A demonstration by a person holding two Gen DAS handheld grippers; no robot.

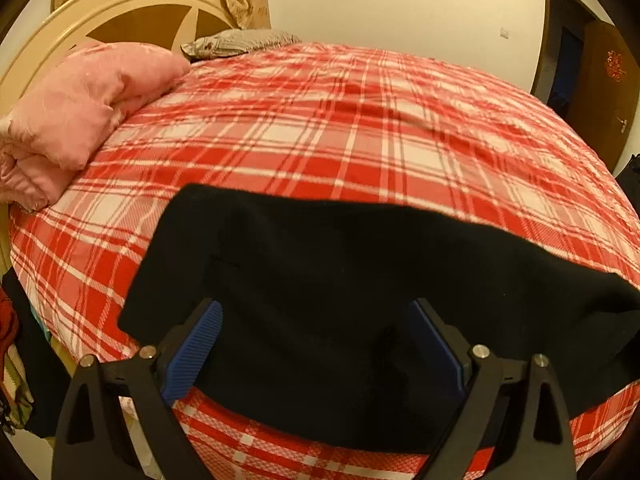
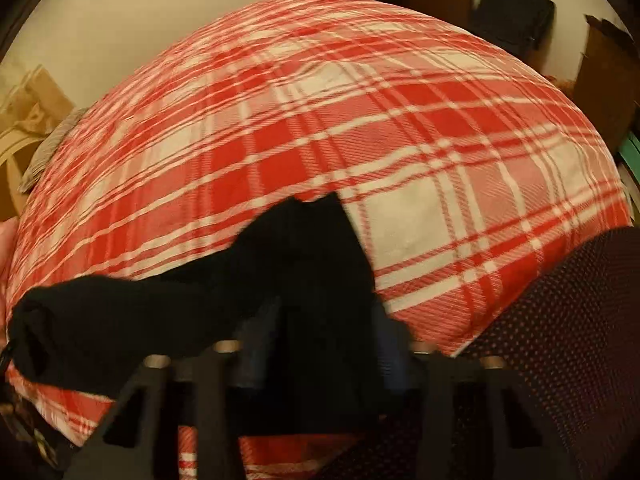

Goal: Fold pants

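Pants [image 1: 340, 280], matte black, on plaid bedspread [image 1: 320, 128]

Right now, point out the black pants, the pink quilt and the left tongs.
black pants [image 1: 340, 280], left wrist view, flat middle of fabric
pink quilt [image 1: 80, 112], left wrist view, top fold
left tongs [image 1: 316, 344], left wrist view, midway between blue pads

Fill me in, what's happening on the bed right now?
A person with two handheld claws is folding black fabric pants on a bed with a red-and-white plaid cover. The left claw is open, its blue pads either side of the pants' near edge. The right claw appears shut on a bunched part of the pants, though that view is blurred. A folded pink quilt lies by the headboard.
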